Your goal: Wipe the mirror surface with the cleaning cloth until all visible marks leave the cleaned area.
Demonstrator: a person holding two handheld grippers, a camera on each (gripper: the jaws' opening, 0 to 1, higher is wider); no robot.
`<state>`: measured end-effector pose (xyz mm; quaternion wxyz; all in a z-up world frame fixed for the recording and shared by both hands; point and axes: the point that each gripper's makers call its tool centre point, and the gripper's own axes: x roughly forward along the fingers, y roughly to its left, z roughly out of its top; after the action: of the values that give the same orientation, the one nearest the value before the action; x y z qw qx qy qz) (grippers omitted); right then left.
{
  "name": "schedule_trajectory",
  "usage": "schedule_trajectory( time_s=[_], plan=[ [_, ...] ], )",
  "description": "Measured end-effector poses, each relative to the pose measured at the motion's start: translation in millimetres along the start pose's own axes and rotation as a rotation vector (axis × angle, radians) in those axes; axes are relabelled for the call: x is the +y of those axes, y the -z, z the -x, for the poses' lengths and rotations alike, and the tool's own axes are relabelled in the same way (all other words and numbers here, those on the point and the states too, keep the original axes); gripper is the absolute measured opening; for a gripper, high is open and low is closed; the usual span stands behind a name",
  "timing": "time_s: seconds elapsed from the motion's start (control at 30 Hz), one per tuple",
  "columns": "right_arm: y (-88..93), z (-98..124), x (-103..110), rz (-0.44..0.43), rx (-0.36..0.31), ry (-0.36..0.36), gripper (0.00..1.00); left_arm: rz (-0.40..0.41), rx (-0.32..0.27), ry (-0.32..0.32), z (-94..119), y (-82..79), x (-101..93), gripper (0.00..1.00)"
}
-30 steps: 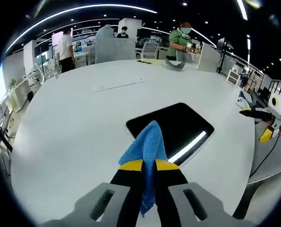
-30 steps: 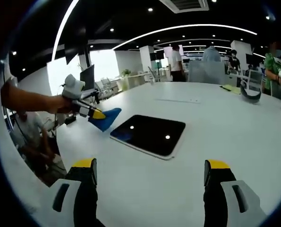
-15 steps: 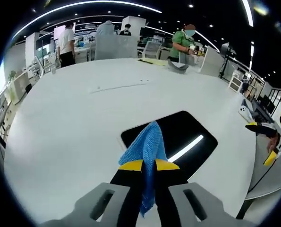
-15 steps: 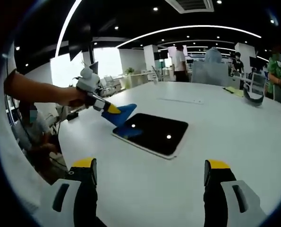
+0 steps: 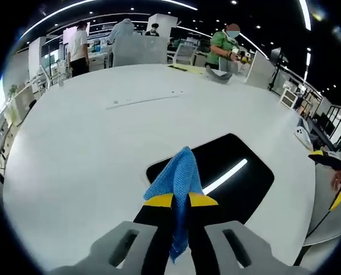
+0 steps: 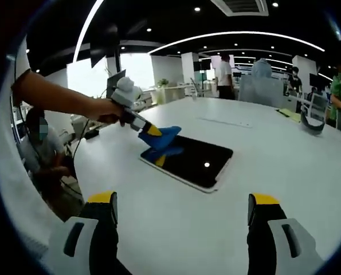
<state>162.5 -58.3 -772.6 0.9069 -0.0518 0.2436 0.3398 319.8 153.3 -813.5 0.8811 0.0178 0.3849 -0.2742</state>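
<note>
The dark, flat rectangular mirror lies on the round white table. The left gripper, jaws clamped on the blue woven cleaning cloth, hangs above the mirror's near corner. The right gripper, jaws spread apart, hovers near the mirror, apart from it.

Bright ceiling strips glare off the mirror; edges bow strongly; distant figures look perhaps slightly soft.

- Mirror: dark rectangular slab with rounded corners, flat on the white table, reflecting ceiling lights.
- Cloth: blue, knitted, pinched upright, its tip over the mirror's near corner.
</note>
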Motion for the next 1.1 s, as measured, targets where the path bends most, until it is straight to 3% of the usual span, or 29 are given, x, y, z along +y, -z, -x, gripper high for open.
schedule_trajectory(
  time_s=[0.47, 0.63, 0.77, 1.1],
  plan=[
    [-0.8, 2.7, -2.8, 0.001, 0.006, 0.004, 0.95, -0.024, 0.041, -0.006, -17.1, -3.4, 2.6, 0.06],
    [1.8, 4.3, -3.6, -0.005, 0.007, 0.01, 0.95, -0.085, 0.039, -0.022, -26.3, -5.8, 7.0, 0.07],
    [1.6, 5.9, -5.2, -0.019, 0.0, 0.019, 0.95, -0.087, 0.032, -0.013, -35.1, -6.1, 11.1, 0.1],
    [3.3, 9.2, -6.0, -0.042, -0.007, 0.034, 0.95, -0.17, 0.028, 0.001, -37.1, -9.6, 8.1, 0.18]
  ],
)
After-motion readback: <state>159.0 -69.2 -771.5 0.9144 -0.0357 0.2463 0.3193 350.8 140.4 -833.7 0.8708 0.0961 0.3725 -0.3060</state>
